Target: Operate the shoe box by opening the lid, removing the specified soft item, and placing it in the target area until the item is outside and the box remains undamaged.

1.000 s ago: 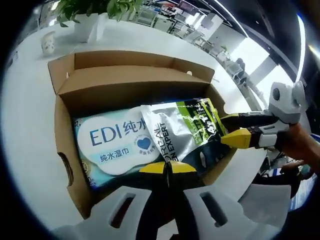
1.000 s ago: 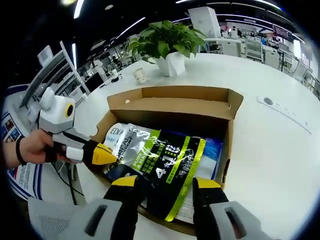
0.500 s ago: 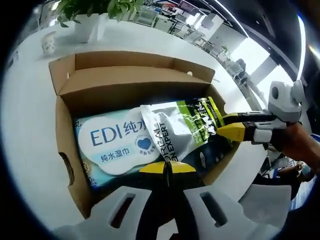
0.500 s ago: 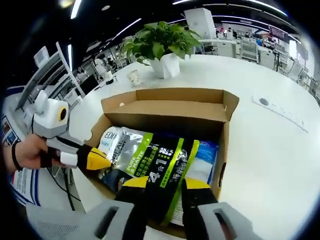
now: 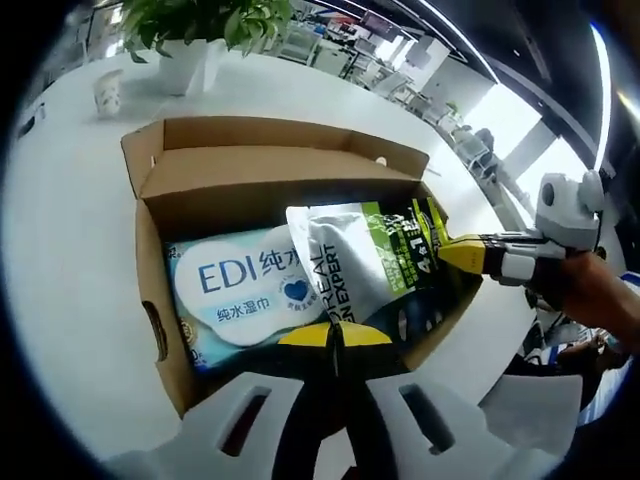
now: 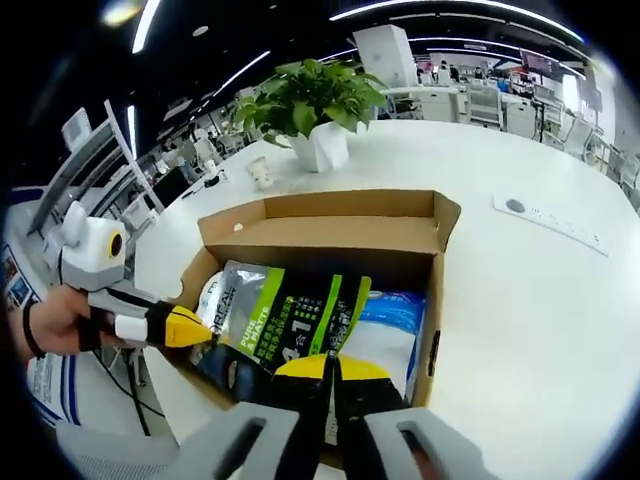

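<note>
both tools (image 5: 335, 335) (image 6: 331, 368) clamped on pouch (image 5: 375, 265) over box (image 5: 160, 330)

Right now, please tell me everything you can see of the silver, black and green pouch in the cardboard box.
The glossy silver, black and green plastic pouch is a soft, flat, creased pack printed "L'OREAL MEN EXPERT" with lime stripes. It is tilted up in the open brown cardboard box, over the light blue wet-wipes pack. The left hand-held gripper is shut on one lower edge, and the right hand-held gripper is shut on the opposite edge.
</note>
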### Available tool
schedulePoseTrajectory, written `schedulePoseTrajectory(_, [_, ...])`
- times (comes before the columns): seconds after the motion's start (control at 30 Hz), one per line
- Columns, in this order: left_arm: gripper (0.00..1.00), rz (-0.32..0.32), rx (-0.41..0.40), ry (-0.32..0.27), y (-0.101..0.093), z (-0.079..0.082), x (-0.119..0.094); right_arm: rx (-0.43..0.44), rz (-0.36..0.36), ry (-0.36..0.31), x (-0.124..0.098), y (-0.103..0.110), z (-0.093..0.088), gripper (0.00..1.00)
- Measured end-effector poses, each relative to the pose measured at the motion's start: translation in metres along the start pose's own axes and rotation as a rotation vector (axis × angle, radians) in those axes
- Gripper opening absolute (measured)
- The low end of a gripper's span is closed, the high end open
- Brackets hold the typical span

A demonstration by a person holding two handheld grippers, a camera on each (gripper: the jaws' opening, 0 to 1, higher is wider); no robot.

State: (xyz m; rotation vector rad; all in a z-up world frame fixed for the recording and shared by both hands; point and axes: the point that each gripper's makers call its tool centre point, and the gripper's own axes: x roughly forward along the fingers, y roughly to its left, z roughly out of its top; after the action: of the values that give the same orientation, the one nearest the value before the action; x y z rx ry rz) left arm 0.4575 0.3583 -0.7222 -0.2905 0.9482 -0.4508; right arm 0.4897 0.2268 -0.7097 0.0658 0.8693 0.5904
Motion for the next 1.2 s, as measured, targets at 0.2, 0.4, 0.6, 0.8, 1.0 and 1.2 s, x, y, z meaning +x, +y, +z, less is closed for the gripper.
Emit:
schedulePoseTrajectory(0.2, [0.00,-0.008,0.005,-0.022,-0.007,0.006,-0.004,0.003,-0.007,-0.014,-0.008,-0.001,0.004,0.00])
schedulePoseTrajectory(0.4, [0.00,-0.020,0.021,-0.044,-0.018,0.018,-0.005,0.009,-0.019,-0.040,-0.021,-0.006,0.012,0.00])
schedulePoseTrajectory(0.6, [0.00,-0.041,0.044,-0.059,-0.035,0.029,-0.007,0.015,-0.034,-0.073,-0.039,-0.016,0.020,0.00])
schedulePoseTrajectory(0.8, [0.00,-0.073,0.082,-0.061,-0.061,0.036,-0.002,0.021,-0.058,-0.091,-0.059,-0.032,0.021,0.00])
schedulePoseTrajectory(1.0, [0.00,-0.098,0.114,-0.053,-0.086,0.038,0.005,0.042,-0.088,-0.110,-0.079,-0.049,0.015,0.00])
schedulePoseTrajectory(1.2, [0.00,-0.124,0.142,-0.036,-0.113,0.033,0.015,0.079,-0.115,-0.123,-0.099,-0.070,0.002,0.00])
